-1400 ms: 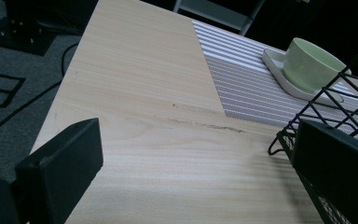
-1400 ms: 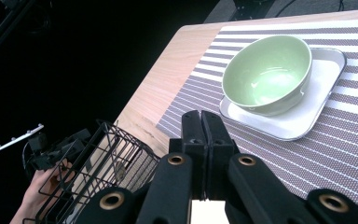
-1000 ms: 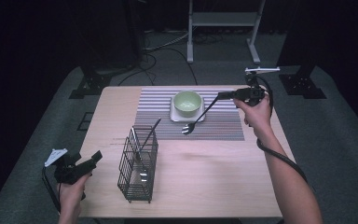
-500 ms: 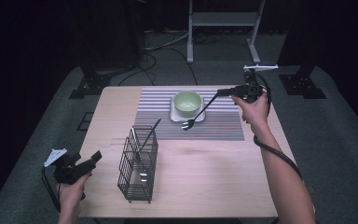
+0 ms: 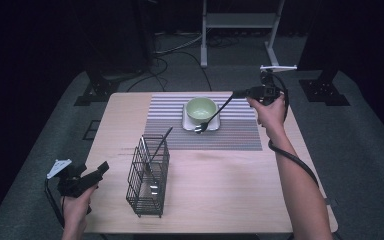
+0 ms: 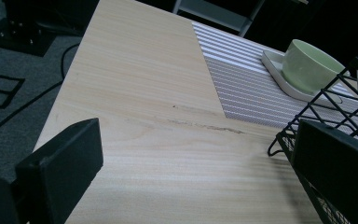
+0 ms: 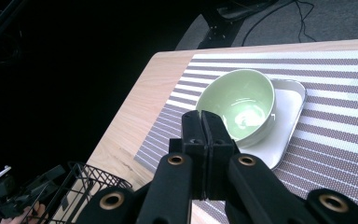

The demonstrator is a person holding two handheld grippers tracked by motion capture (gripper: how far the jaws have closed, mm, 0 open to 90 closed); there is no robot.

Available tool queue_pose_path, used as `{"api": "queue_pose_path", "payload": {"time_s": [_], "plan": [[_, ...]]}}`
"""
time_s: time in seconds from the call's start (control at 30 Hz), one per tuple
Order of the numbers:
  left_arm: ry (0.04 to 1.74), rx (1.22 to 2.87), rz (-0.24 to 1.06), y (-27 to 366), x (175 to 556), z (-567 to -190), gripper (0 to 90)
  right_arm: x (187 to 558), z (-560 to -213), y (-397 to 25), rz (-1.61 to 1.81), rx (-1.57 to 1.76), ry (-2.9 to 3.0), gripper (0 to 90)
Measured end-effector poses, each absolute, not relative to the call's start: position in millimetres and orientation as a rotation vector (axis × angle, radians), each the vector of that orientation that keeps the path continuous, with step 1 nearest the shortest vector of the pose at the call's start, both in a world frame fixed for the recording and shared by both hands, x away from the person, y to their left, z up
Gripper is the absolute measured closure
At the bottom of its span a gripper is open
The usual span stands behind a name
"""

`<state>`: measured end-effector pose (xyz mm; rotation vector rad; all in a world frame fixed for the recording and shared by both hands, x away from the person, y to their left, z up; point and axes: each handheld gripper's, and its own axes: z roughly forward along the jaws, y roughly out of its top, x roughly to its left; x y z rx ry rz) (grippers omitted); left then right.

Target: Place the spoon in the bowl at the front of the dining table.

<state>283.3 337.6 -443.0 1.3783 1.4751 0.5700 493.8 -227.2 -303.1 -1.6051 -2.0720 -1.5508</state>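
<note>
Leftward, our left gripper (image 5: 96,172) sat wide open and empty beside the black wire cutlery basket (image 5: 148,176); our right gripper (image 5: 239,93), clamped on the dark long-handled fork (image 5: 213,116), held it slanting down toward the pale green bowl (image 5: 201,110), basket well apart.

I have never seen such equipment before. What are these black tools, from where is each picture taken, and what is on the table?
No robot here: a person holds a two-jaw gripper in each hand. The high view looks down from above the person's side; the other two pictures come from cameras riding on the grippers.

The left gripper hovers open near the table's near-left corner, holding nothing. The right gripper is shut on a fork, whose head hangs down by the bowl.

On the wooden table lies a striped placemat. On it stands a white square plate with a green bowl on it. Nearer the person stands a black wire basket with one utensil leaning inside.
</note>
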Motion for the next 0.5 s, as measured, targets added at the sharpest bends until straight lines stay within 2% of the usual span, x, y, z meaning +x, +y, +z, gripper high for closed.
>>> {"api": "queue_pose_path", "payload": {"time_s": [0.5], "plan": [[1.475, 1.372, 0.566, 339, 283, -443, 1.0, 510, -296, -220, -1.553, -1.660, -2.083, 89.3]]}}
